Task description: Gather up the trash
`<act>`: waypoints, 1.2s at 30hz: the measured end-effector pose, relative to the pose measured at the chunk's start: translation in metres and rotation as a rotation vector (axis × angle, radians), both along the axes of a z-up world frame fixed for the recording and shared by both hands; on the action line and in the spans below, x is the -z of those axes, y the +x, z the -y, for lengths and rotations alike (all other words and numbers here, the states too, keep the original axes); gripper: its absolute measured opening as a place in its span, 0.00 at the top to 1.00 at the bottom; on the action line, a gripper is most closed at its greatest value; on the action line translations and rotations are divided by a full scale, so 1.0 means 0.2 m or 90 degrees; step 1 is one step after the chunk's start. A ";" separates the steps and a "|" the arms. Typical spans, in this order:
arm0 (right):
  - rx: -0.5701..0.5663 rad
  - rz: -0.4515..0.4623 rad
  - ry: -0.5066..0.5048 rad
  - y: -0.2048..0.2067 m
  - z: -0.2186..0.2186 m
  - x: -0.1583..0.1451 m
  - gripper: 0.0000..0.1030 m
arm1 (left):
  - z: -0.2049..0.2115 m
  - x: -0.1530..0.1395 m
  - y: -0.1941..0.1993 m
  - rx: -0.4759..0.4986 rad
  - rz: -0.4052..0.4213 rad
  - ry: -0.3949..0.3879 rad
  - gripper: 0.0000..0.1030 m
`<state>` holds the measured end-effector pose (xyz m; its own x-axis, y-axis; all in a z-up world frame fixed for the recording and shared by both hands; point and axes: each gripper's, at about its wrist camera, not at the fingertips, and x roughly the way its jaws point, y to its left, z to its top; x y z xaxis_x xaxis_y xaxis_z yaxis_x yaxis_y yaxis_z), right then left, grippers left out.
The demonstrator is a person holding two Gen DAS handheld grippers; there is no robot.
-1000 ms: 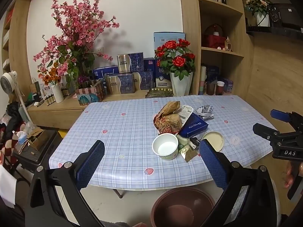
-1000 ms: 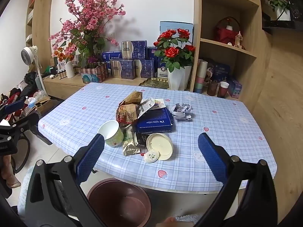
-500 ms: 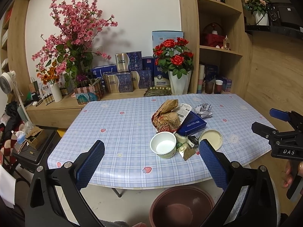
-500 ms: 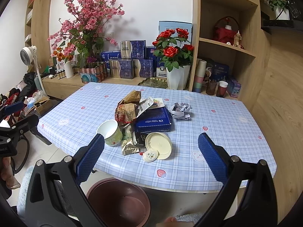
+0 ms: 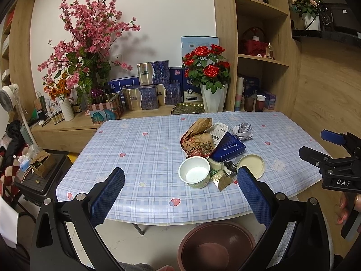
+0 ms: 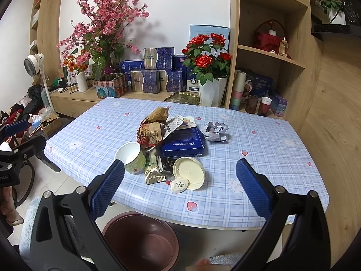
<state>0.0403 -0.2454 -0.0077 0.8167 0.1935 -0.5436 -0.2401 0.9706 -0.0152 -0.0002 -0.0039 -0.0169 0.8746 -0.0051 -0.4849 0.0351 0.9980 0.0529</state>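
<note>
The counter (image 5: 140,149), covered in a blue plaid cloth with strawberry prints, fills the middle of both views and carries a heap of trash toward its near edge. On the floor just below that edge stands a round brown bin (image 6: 140,241), its mouth open upward.

Both tools hang in the air short of the counter, above the bin. The left hand-held gripper (image 5: 180,190) has its blue pads spread wide, released and gripping nothing. The right hand-held gripper (image 6: 179,186) is likewise spread wide and empty; in the left view it appears at the right edge, held by a hand (image 5: 346,207).

In the heap, a crumpled brown paper bag (image 5: 198,139) stands tallest, at the far left of the pile. A flat dark blue box (image 6: 183,142) lies just beside it to the right, with a printed white wrapper (image 6: 172,125) resting across the bag and the box. A wad of crumpled paper (image 6: 215,131) sits a little apart, beyond the box to the right. Nearer the edge, a white paper cup (image 5: 195,175) with a green band stands slightly tilted, empty. A round cream lid (image 6: 189,172) lies flat right of it, and between the two lie a gold foil packet (image 6: 154,175) and a dark wrapper (image 6: 165,163). A small sealed sauce tub (image 6: 179,185) touches the lid's near rim.
</note>
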 end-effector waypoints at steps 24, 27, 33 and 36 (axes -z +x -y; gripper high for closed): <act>-0.001 -0.002 -0.004 -0.01 0.00 0.02 0.05 | 0.01 0.02 0.00 0.000 -0.003 0.000 0.05; 0.000 -0.002 -0.004 -0.01 0.00 0.02 0.05 | 0.01 0.02 0.00 0.000 -0.004 -0.001 0.05; -0.001 -0.002 -0.004 0.00 0.00 0.02 0.05 | 0.01 0.04 0.00 0.001 -0.005 -0.002 0.05; -0.001 -0.003 -0.005 0.00 0.00 0.03 0.05 | 0.01 0.04 0.00 0.003 -0.004 -0.002 0.05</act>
